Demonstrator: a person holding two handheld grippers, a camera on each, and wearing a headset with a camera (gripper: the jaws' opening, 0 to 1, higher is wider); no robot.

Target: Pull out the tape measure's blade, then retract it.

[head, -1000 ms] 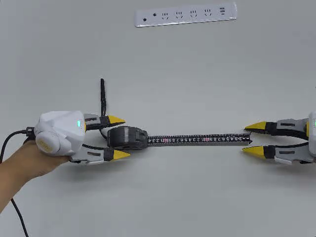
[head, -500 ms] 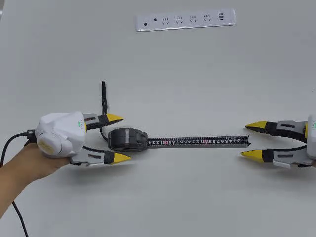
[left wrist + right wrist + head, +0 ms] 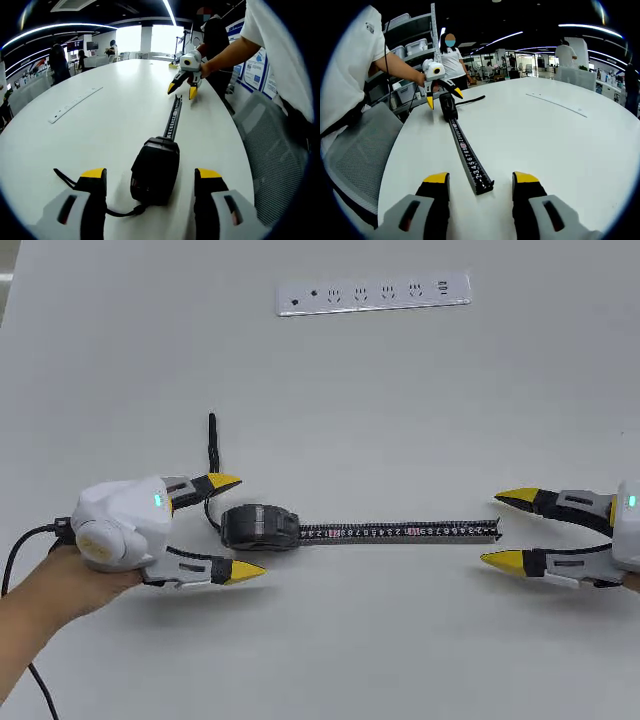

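A dark grey tape measure (image 3: 259,527) lies on the white table with its black blade (image 3: 400,532) pulled out to the right and lying flat. My left gripper (image 3: 236,525) is open just left of the case (image 3: 155,170), its yellow-tipped jaws either side of the case's rear without touching it. My right gripper (image 3: 505,529) is open, and the blade's end hook (image 3: 484,188) lies free on the table just ahead of its jaws. The case's black wrist strap (image 3: 211,440) trails away from it.
A white power strip (image 3: 372,293) lies at the far side of the table. A black cable (image 3: 22,540) runs from my left gripper toward the near edge. A grey mesh chair (image 3: 272,145) stands beside the table, and people stand in the office beyond.
My left gripper has drawn back left off the tape measure case. My right gripper has backed slightly right and opened wider, leaving the blade end lying free.
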